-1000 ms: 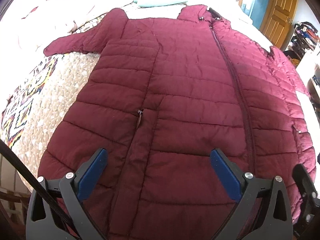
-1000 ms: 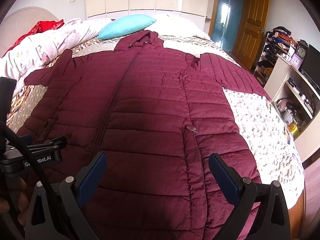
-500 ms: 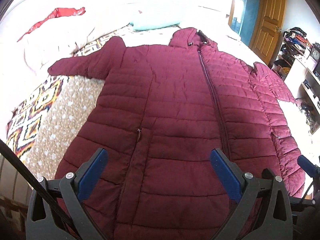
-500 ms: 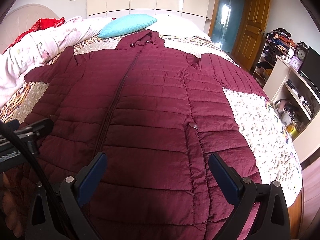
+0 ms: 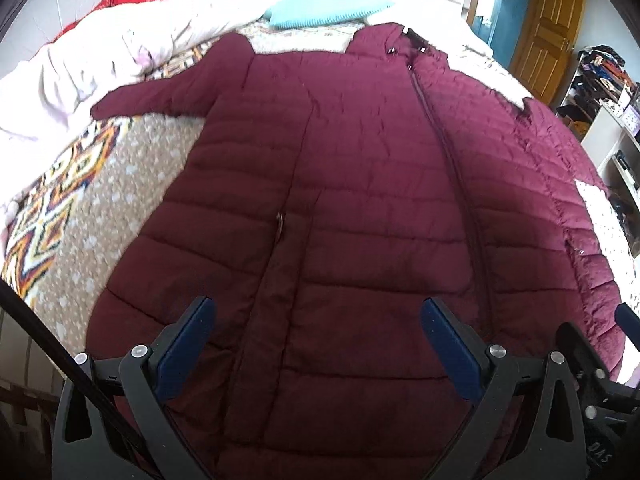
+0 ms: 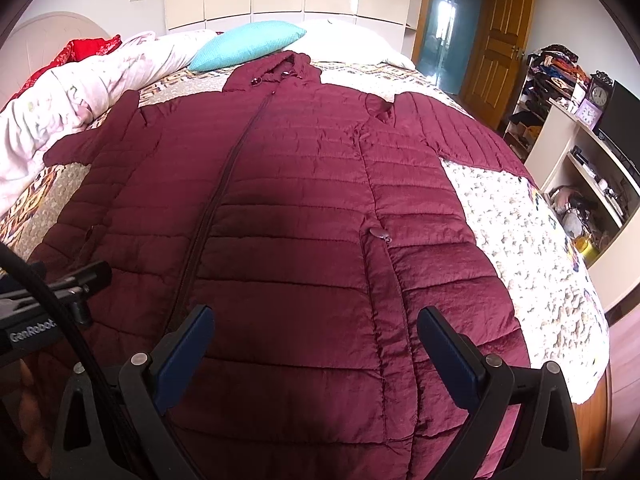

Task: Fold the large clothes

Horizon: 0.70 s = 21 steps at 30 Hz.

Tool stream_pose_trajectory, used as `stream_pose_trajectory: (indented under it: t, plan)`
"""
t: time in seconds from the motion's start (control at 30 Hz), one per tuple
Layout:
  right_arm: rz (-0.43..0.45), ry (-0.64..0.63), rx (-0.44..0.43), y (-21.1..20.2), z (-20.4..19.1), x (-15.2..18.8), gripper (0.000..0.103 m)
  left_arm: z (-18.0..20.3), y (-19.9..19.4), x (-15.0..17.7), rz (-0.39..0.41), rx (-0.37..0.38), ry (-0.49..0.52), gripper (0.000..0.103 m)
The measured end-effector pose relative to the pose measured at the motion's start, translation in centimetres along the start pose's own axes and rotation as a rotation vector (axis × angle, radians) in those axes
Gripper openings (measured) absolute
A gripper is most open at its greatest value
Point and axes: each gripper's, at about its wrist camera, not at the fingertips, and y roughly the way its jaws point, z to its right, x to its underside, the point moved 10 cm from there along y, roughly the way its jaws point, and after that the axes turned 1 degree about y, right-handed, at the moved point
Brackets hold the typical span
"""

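Now your jaws hang spread over the coat's hem, nothing pinched.

Your maroon coat (image 6: 304,200) lies flat on the bed (image 6: 520,232), long axis running from lower frame to hood at top; left gripper (image 5: 316,340) and right gripper (image 6: 312,340) flank the zipper, equally near.

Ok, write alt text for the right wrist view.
A maroon quilted coat lies spread flat, zipped, on a patterned bedspread, hood toward a turquoise pillow. The open right hand-held gripper hovers over its hem; shelves stand at right.
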Motion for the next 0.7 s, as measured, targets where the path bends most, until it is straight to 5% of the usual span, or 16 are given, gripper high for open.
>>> stream_pose_trajectory:
  t: [0.7]
  plan:
    - [-0.039, 0.013, -0.004, 1.4, 0.0, 0.7, 0.103, 0.1, 1.9, 0.9, 0.021, -0.079, 0.050, 0.103]
